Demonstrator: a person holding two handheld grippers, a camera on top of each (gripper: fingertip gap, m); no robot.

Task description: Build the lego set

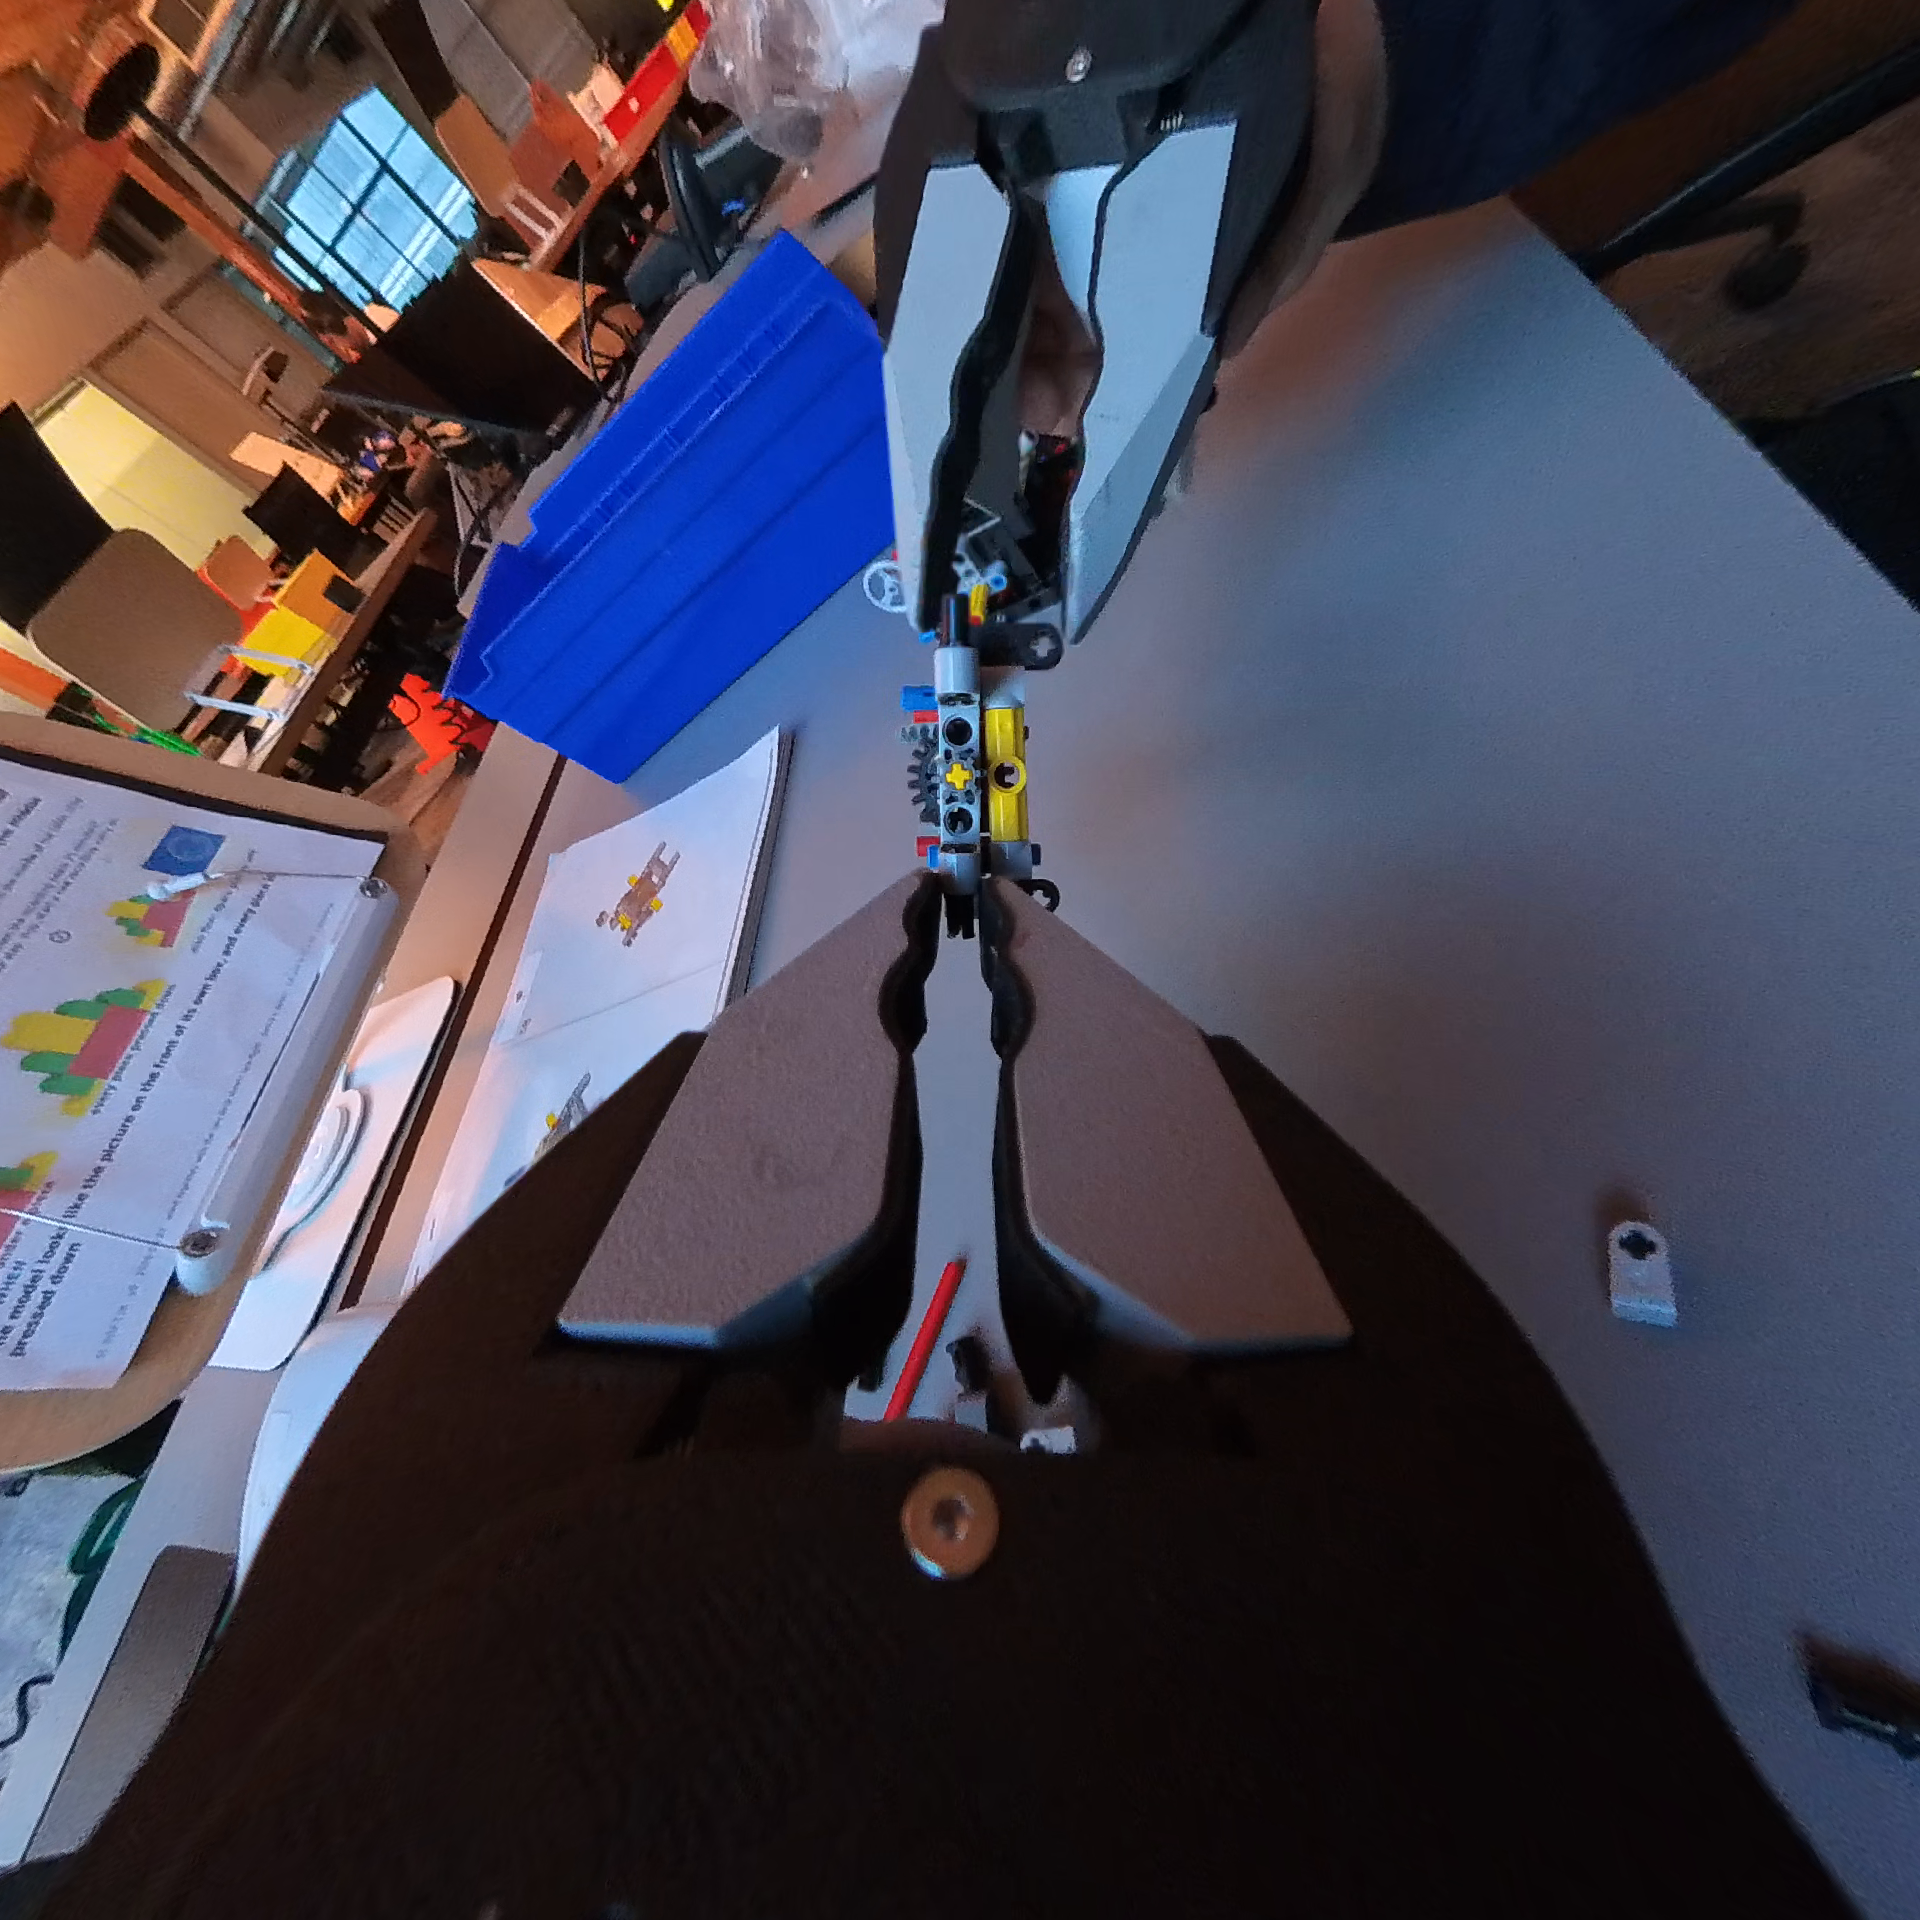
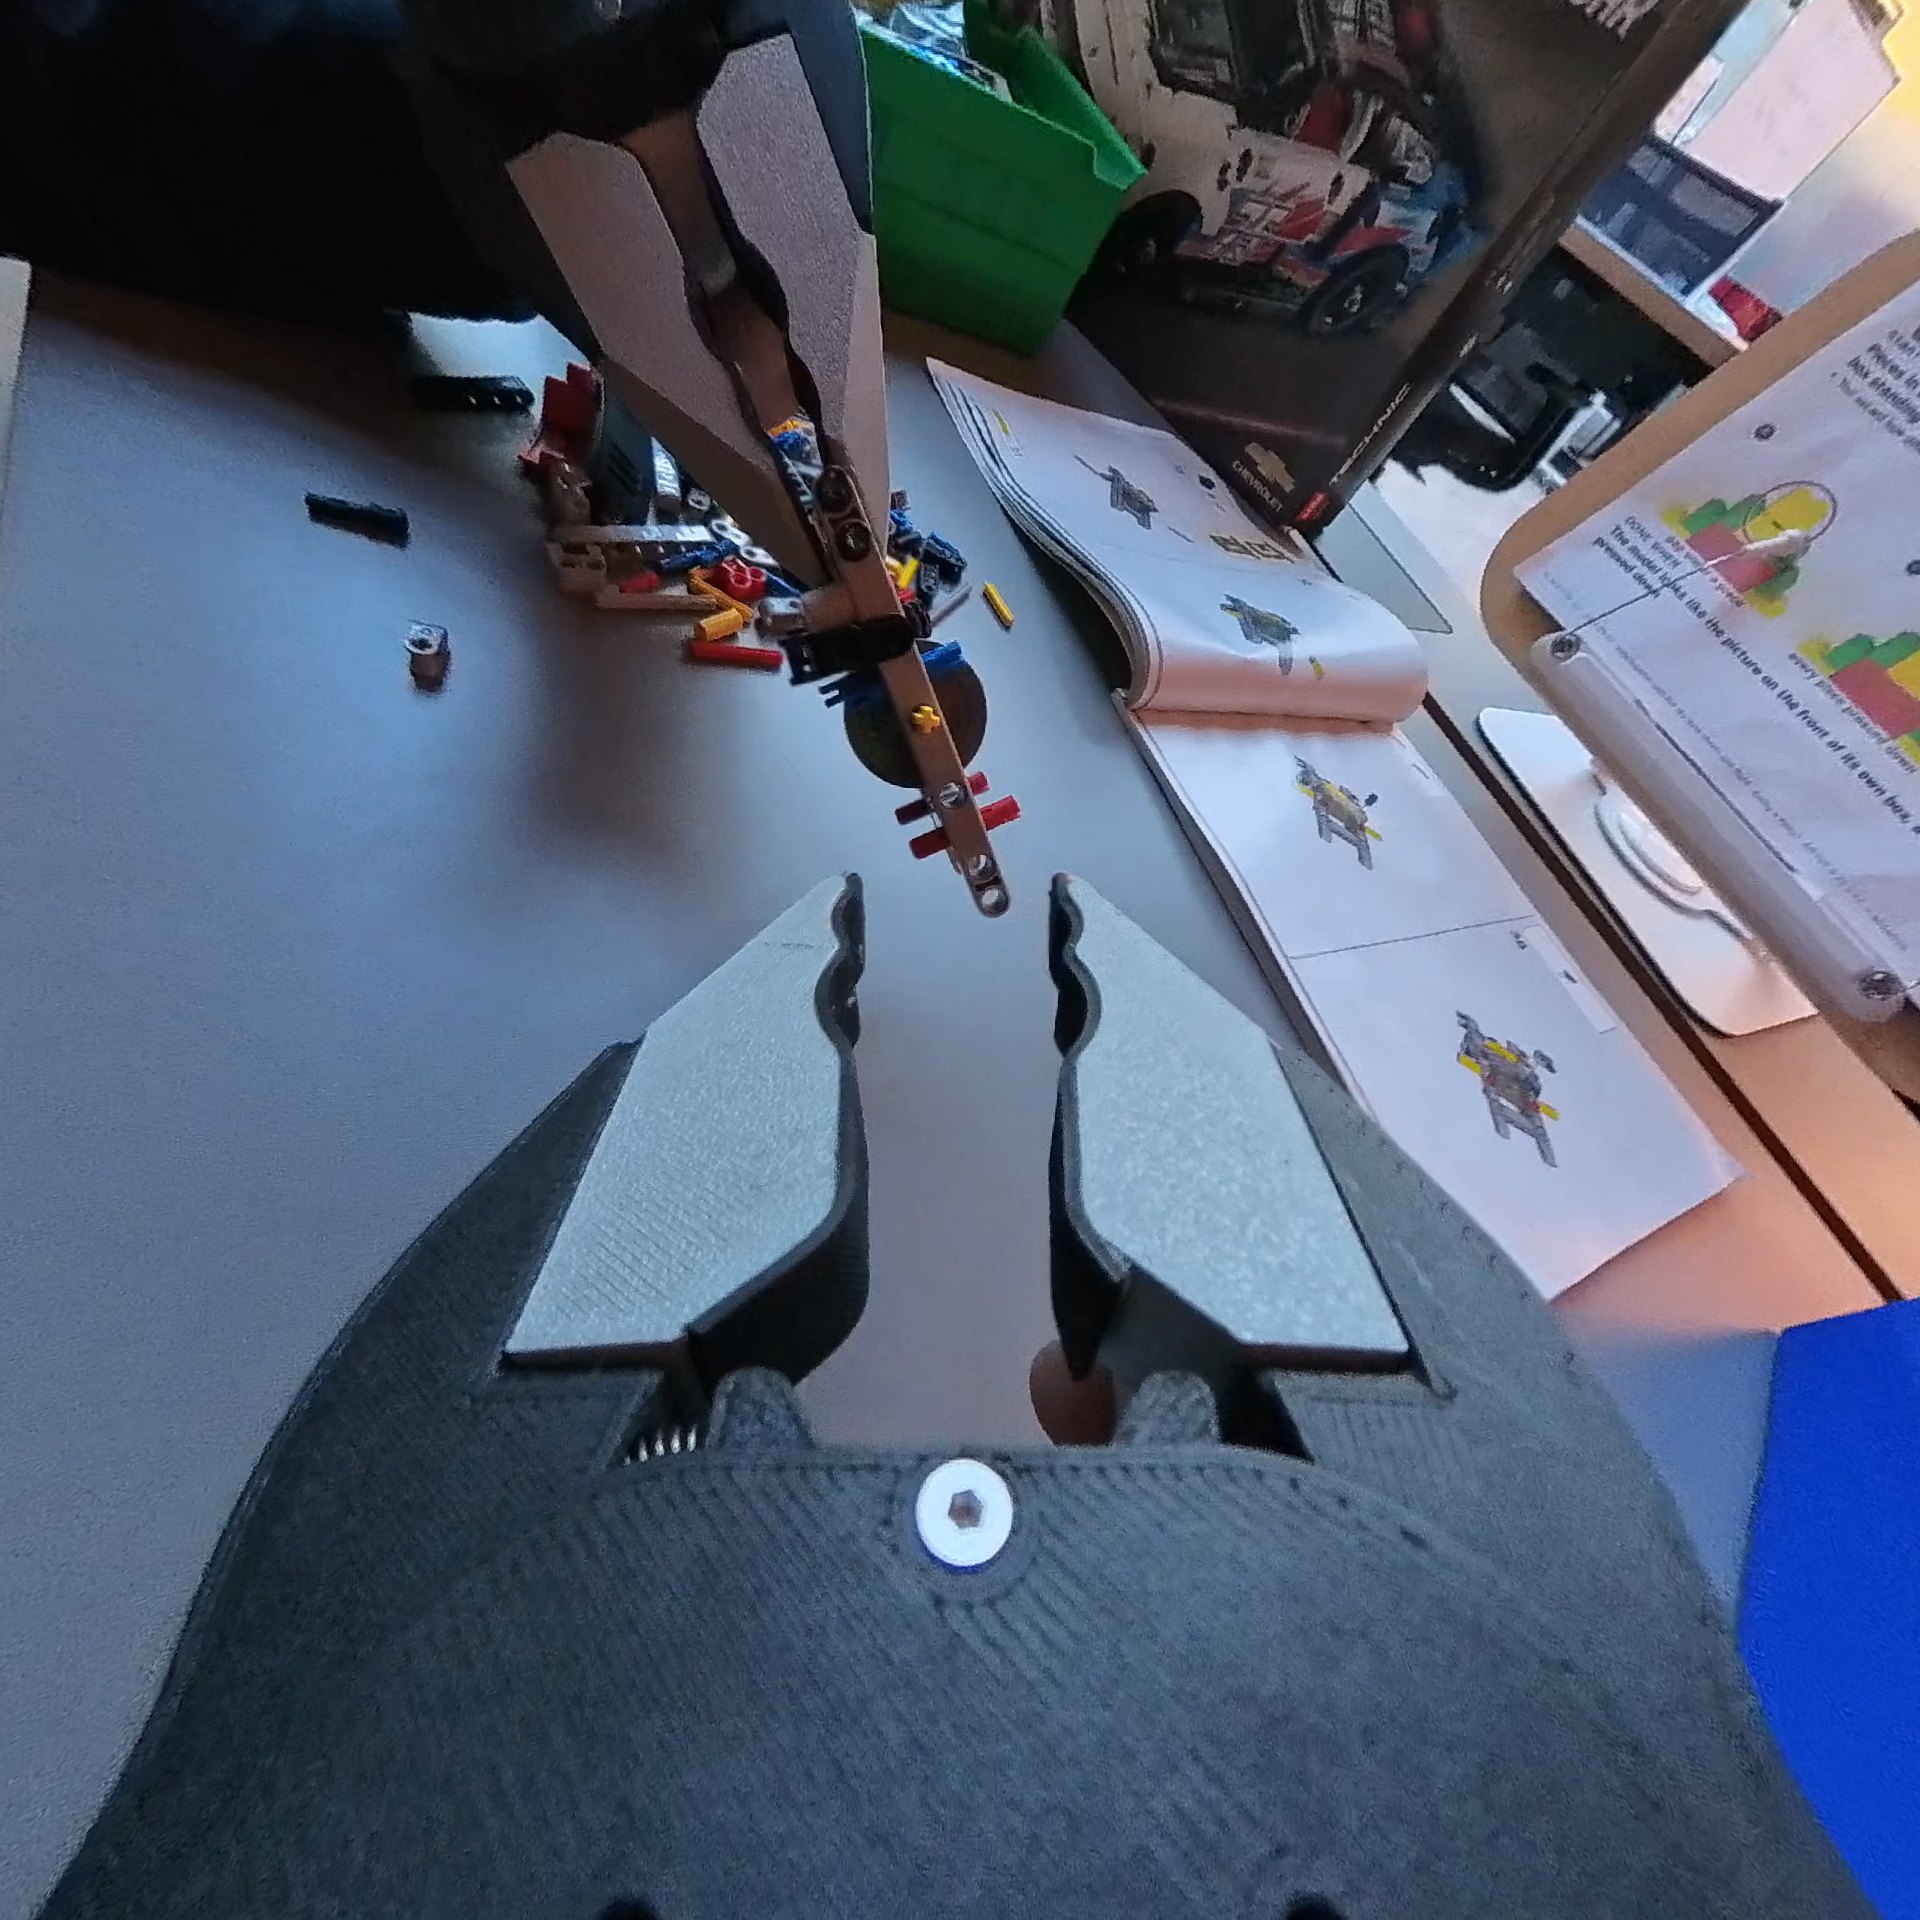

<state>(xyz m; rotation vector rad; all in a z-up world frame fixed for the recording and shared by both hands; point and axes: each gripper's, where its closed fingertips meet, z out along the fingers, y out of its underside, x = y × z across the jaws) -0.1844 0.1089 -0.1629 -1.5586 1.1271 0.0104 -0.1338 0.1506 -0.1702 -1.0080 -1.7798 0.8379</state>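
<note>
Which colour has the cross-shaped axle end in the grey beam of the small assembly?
Yellow; the left wrist view shows it best.

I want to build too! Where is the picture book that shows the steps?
The open instruction booklet lies on the grey table, right of the right gripper in its view, before the car-picture box.

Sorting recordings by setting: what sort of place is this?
Probably a workshop or lab bench for toy-brick building: loose brick parts on a grey table, an open instruction booklet and a blue bin.
</note>
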